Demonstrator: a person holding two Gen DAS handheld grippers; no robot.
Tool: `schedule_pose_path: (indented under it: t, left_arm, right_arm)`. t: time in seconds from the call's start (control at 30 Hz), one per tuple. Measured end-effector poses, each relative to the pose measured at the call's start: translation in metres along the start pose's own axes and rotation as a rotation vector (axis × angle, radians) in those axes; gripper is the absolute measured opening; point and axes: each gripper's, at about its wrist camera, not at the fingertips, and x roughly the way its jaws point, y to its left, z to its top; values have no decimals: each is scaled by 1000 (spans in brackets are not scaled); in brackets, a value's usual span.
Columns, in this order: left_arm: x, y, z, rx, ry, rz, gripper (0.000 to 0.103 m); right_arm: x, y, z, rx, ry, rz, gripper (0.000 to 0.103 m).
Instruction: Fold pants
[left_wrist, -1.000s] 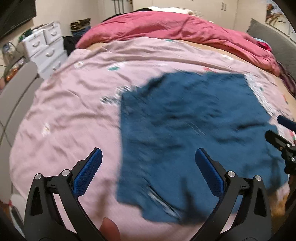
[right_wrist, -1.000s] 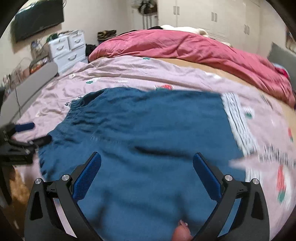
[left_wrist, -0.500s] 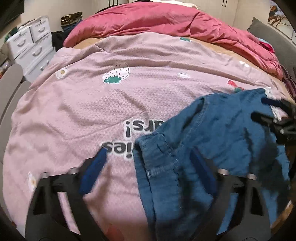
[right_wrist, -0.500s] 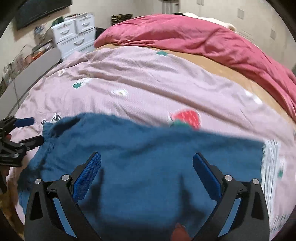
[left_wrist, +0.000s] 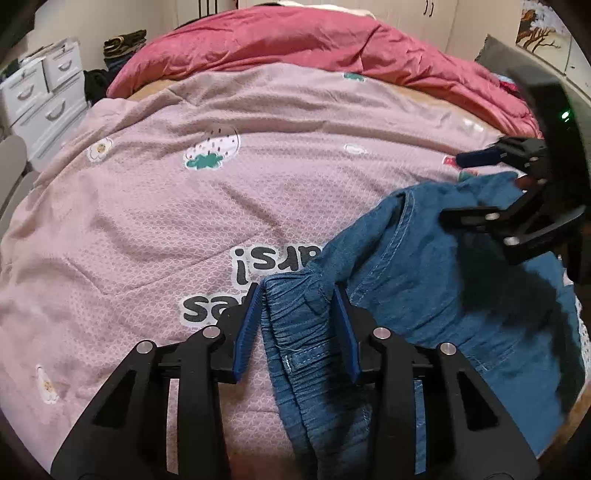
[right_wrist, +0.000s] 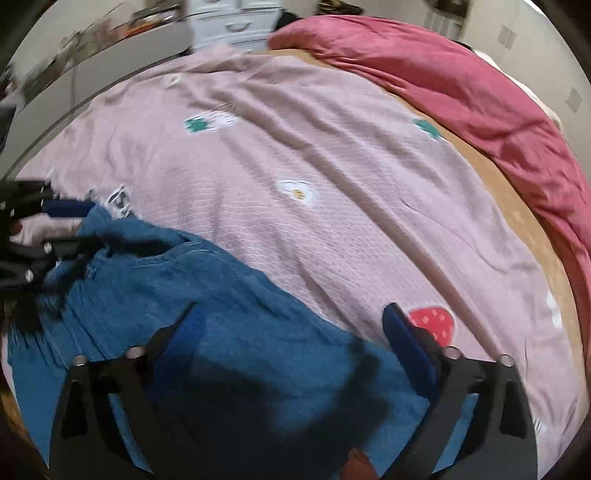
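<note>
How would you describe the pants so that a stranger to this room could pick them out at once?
Start at the bed's pink printed sheet, below the red duvet. At its near edge lie the pants: the only blue denim there, crumpled, their gathered elastic waistband between the left gripper's jaws.

Home bedroom: bed (left_wrist: 155, 206), red duvet (left_wrist: 295, 40), white drawers (left_wrist: 40, 96).

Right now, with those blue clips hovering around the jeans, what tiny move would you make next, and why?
Probably close the left gripper on the pants: its pads straddle the gathered waistband corner with gaps on both sides, so nothing is pinched yet. The right gripper is wide open above the denim, so it cannot lift either.
</note>
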Motion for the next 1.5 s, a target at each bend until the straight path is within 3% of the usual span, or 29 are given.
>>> schedule_pose_path:
  t: [0.1, 0.27, 0.3, 0.37, 0.4, 0.63, 0.7, 0.77, 0.9, 1.03, 1.1, 1.13, 1.17, 1.33, 1.5]
  left_arm:
    - [-12, 0, 2, -7, -36, -21, 28]
    - [-20, -2, 4, -14, -63, -18, 28]
    - [-19, -3, 4, -13, -63, -10, 28]
    - [-18, -3, 4, -11, -65, 16, 25]
    - [-18, -2, 5, -11, -70, 32, 23]
    - [-18, 10, 1, -26, -57, 16, 23]
    - [-20, 15, -1, -30, -65, -15, 32]
    - [-23, 18, -3, -15, -72, -44, 55]
    - [-21, 23, -6, -23, -70, -161, 62]
    - [2, 25, -7, -70, -20, -198, 63]
    - [16, 26, -6, -113, -4, -279, 57]
    - [20, 26, -6, -128, 2, -321, 33]
    - [22, 24, -7, -146, 6, -381, 25]
    - [-5, 10, -13, -78, -38, -386, 22]
    - [-67, -7, -34, 37, -130, -350, 22]
  right_arm:
    - [8, 7, 5, -47, 16, 15, 68]
    - [16, 19, 9, -92, 20, 63, 36]
    - [18, 23, 9, -105, 29, 80, 25]
    - [19, 29, 9, -128, 31, 64, 18]
    - [18, 31, 9, -136, 26, 49, 8]
    - [-31, 29, -9, -61, -109, -4, 5]
    - [-47, 30, -15, -37, -143, -6, 5]
    - [-62, 33, -20, -29, -177, -8, 5]
    - [-87, 37, -33, -5, -221, 3, 5]
    - [-96, 45, -43, 17, -250, 15, 5]
    - [-102, 51, -52, 31, -266, 14, 5]
    - [-105, 54, -56, 39, -272, 12, 5]
    - [-107, 57, -60, 46, -277, 9, 5]
    - [-125, 76, -86, 106, -311, 0, 5]
    - [-148, 109, -124, 155, -335, 10, 5]
